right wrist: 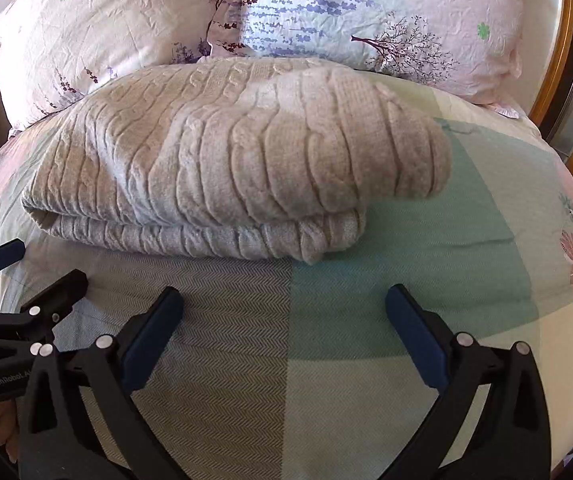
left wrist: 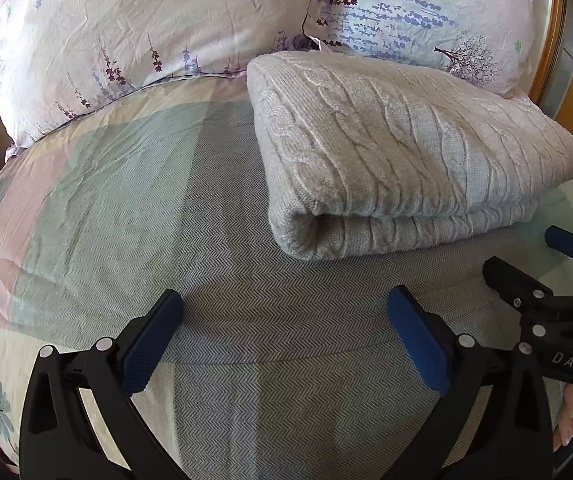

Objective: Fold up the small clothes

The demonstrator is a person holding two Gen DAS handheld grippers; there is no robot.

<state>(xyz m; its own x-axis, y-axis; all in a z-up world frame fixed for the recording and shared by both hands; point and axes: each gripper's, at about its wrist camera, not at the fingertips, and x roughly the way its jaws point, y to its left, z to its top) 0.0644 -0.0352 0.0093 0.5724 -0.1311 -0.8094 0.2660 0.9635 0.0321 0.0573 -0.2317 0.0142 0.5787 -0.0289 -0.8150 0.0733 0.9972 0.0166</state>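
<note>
A beige cable-knit sweater [left wrist: 398,152] lies folded in a thick bundle on the bed; it also shows in the right wrist view [right wrist: 226,168]. My left gripper [left wrist: 286,320] is open and empty, just in front of the sweater's near left corner. My right gripper [right wrist: 284,316] is open and empty, in front of the sweater's near right end. Each gripper shows at the edge of the other's view: the right gripper [left wrist: 534,264] and the left gripper [right wrist: 34,268]. Neither touches the sweater.
The patchwork bedspread [left wrist: 146,208] of grey, green and pink panels covers the bed [right wrist: 426,240]. Two floral pillows [left wrist: 134,28] [right wrist: 386,12] lean behind the sweater. A wooden headboard [right wrist: 558,60] runs along the far right.
</note>
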